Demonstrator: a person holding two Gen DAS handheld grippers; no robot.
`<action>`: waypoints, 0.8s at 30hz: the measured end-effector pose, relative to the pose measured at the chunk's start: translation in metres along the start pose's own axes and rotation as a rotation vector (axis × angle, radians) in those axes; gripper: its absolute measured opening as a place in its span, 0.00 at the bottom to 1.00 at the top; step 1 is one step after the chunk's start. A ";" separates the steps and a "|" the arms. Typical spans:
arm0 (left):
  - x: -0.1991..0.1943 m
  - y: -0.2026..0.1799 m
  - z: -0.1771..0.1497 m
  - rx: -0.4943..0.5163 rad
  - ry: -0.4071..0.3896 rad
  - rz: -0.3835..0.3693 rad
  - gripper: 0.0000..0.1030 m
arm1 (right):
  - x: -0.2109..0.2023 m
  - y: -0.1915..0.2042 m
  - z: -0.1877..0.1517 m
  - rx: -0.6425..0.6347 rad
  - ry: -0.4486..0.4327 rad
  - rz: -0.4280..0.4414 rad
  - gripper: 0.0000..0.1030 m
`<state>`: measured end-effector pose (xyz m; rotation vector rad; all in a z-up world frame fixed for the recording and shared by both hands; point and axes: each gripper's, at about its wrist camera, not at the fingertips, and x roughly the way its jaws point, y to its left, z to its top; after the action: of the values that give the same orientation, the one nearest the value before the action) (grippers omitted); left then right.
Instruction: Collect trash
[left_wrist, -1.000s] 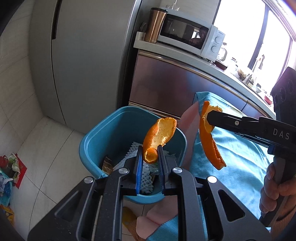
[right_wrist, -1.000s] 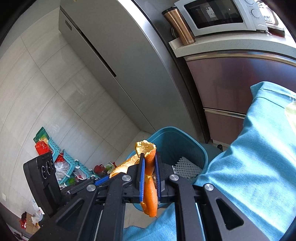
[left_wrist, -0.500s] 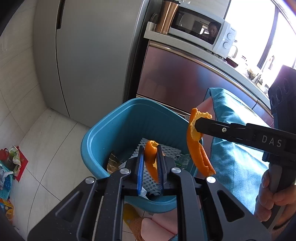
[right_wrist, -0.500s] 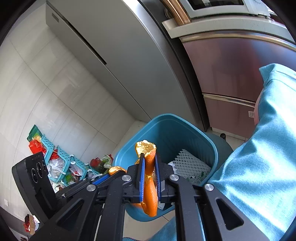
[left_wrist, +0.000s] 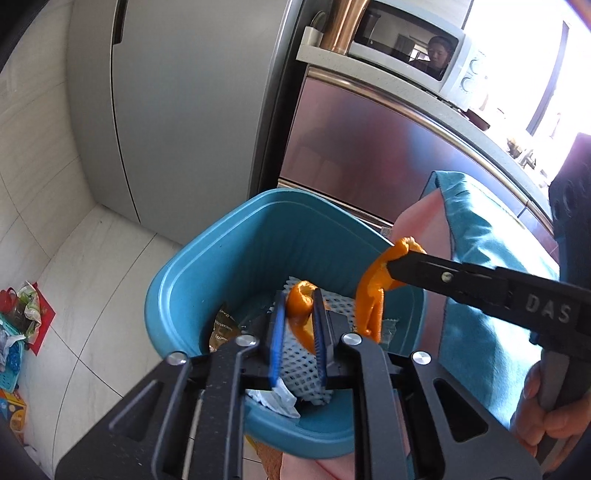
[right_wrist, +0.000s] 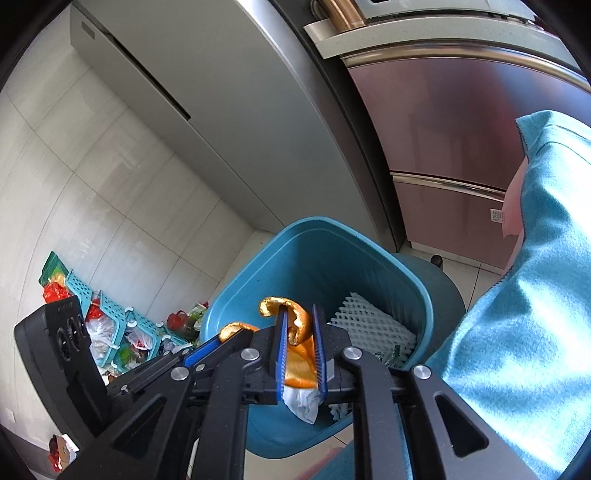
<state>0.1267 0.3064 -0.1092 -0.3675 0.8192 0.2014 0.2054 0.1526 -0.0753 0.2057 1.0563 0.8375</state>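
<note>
A blue bin (left_wrist: 221, 236) stands on the floor beside the table, holding a white foam net (left_wrist: 301, 373) and wrappers. My left gripper (left_wrist: 299, 297) is over its mouth, shut on a curled orange peel (left_wrist: 301, 317). To its right, my right gripper (left_wrist: 396, 263) holds a longer orange peel (left_wrist: 371, 299) that hangs over the bin's right rim. In the right wrist view my right gripper (right_wrist: 297, 314) has its jaws opening, with that peel (right_wrist: 297, 326) still caught between the pads above the bin (right_wrist: 332, 229). The left gripper (right_wrist: 236, 334) shows at the lower left.
A grey fridge (left_wrist: 184, 110) and a pink-fronted cabinet (left_wrist: 369, 147) stand behind the bin, with a microwave (left_wrist: 406, 48) on top. A blue cloth (right_wrist: 535, 295) covers the table at right. Baskets and bags (right_wrist: 110, 332) clutter the floor at left. A hand (left_wrist: 546, 413) grips the right handle.
Both grippers have come down and forward over the bin with their peels. The right gripper's pads now stand slightly wider apart around its peel.
</note>
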 end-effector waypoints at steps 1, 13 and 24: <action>0.002 0.001 0.001 -0.004 0.002 -0.004 0.15 | 0.000 0.000 0.000 0.002 -0.002 0.000 0.14; -0.025 -0.008 -0.004 0.013 -0.080 -0.040 0.51 | -0.035 -0.005 -0.004 -0.017 -0.058 0.022 0.32; -0.105 -0.045 -0.027 0.123 -0.281 -0.107 0.94 | -0.135 -0.020 -0.047 -0.159 -0.249 -0.079 0.65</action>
<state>0.0524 0.2513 -0.0370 -0.2591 0.5305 0.0988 0.1465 0.0346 -0.0173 0.1291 0.7562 0.7980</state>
